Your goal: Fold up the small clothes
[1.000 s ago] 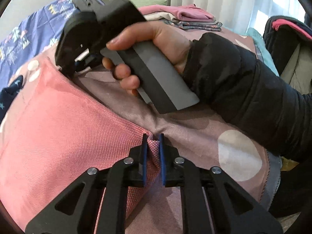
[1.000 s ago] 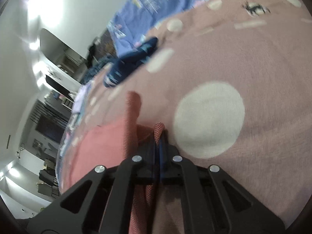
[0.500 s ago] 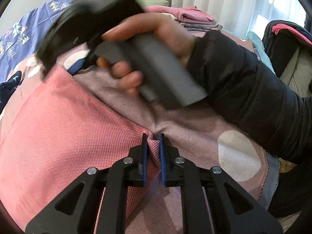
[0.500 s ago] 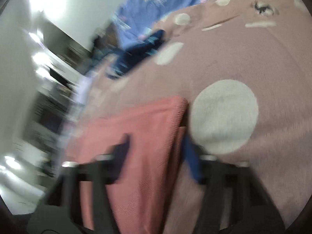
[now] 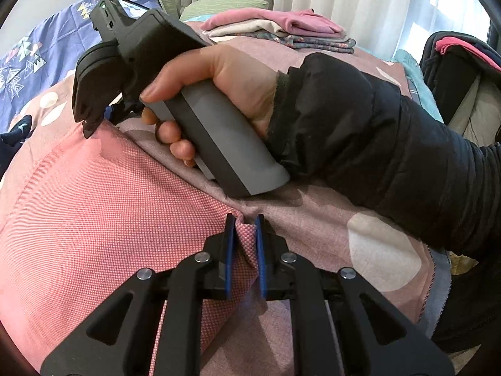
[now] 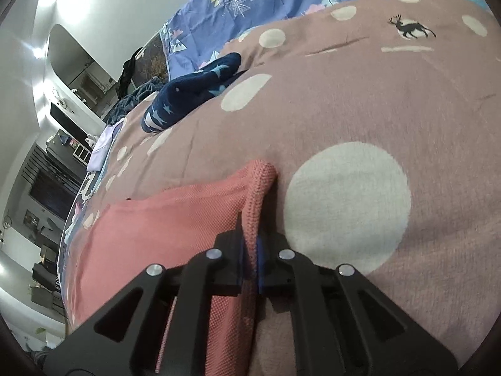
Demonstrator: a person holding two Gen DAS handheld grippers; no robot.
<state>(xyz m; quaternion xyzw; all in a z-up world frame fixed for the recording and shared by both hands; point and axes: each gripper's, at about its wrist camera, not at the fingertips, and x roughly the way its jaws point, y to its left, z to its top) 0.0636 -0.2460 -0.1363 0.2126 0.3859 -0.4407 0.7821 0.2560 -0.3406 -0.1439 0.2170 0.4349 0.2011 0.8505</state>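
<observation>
A pink knitted garment lies spread on the mauve dotted bedspread. My left gripper is shut on its near corner, cloth bunched between the blue pads. In the left wrist view a hand in a black sleeve holds my right gripper at the garment's far corner. In the right wrist view my right gripper is shut on a rolled corner of the same pink garment, low on the bedspread.
A stack of folded clothes lies at the far side of the bed. A navy star-patterned garment lies on the bedspread beyond the pink one. A blue patterned sheet lies further back. A dark bag stands at the right.
My right gripper opened briefly half a second ago and swung, then closed again on the garment's far corner. My left gripper kept its hold on the near corner and stayed in place.
</observation>
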